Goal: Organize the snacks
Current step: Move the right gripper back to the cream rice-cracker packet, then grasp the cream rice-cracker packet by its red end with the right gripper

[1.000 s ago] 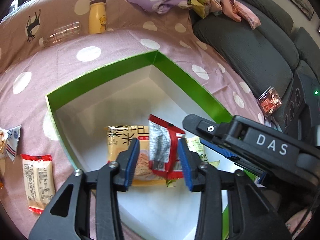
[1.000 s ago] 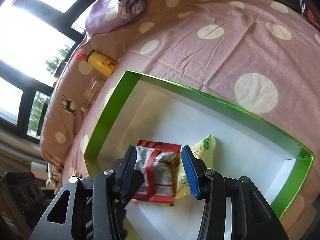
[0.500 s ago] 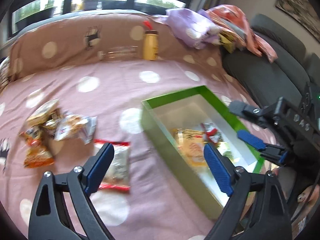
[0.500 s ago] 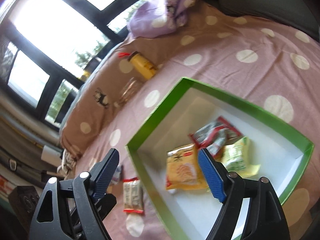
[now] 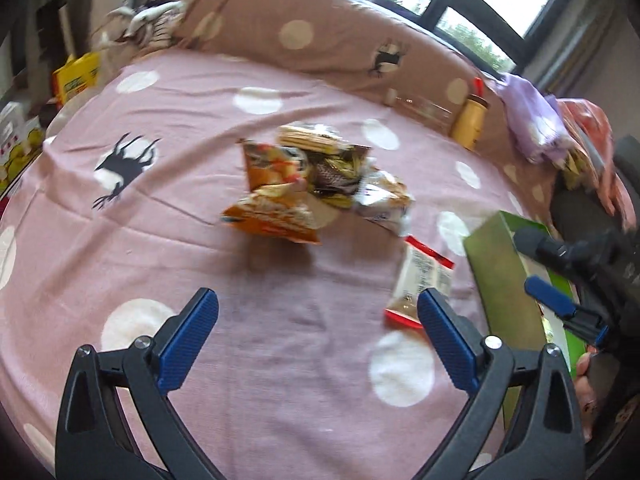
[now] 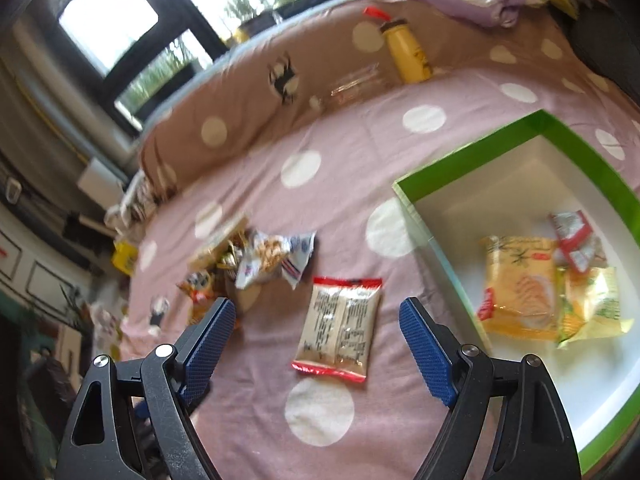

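Both tools, left [image 5: 316,332] and right [image 6: 316,340], were wide open, empty. Three snack packets sat in the green-rimmed white cardboard box [image 6: 472,160]; one red-edged beige foil packet [image 6: 340,328] lay outside beside it.

Left claw [image 5: 318,334] and right claw [image 6: 316,340], black frames, ribbed blue pads, silver screws

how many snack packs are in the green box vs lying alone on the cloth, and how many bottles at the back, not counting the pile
Snack packs in the green box: 3 (orange-yellow pack, red and silver pack, yellow-green pack)
Packs lying alone on the cloth: 1 (red-edged pack)
Bottles at the back: 2 (yellow bottle, clear bottle)
Total: 6
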Demonstrator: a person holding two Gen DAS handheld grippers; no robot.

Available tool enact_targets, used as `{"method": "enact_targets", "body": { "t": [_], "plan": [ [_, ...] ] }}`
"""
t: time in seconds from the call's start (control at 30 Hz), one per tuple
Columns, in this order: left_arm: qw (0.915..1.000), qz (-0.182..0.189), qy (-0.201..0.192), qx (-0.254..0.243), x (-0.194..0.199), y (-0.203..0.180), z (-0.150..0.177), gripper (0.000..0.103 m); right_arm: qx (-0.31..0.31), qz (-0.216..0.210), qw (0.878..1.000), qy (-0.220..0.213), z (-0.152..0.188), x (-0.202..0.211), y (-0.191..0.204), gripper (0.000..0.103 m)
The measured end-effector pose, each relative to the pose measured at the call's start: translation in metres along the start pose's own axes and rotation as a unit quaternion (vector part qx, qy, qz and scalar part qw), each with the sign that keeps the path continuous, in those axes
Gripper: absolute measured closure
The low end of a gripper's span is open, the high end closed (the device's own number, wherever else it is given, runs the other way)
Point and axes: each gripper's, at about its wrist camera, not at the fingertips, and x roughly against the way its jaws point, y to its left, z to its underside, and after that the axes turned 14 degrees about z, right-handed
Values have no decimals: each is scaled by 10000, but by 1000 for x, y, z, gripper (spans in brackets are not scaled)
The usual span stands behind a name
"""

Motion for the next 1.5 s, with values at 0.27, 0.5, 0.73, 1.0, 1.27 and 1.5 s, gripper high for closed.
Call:
{"method": "enact_targets", "body": {
  "t": [0.27, 0.5, 0.73, 1.0, 1.27, 1.5],
  "plan": [
    [9989, -418, 2, 228, 5, 23, -5, 3, 206, 963, 9938, 525, 13, -60, 23, 18],
    [9982, -430, -76, 410, 15, 35, -7, 3, 346, 1444, 9872, 577, 21, -83, 29, 18],
    [9980, -367, -156, 482, 22, 40, -9, 3, 768, 1624, 9832, 315, 31, -76, 44, 33],
    [9964, -542, -215, 610, 28, 49, -10, 3, 1399, 191, 9869, 787, 48, -58, 75, 34],
    [9945, -566, -153, 870, 30, 59, -10, 3, 1786, -237, 9783, 1023, 59, -60, 94, 29],
    [9958, -302, 128, 849, 23, 54, -9, 5, 911, -400, 9912, 875, 34, -42, 55, 22]
  ]
}}
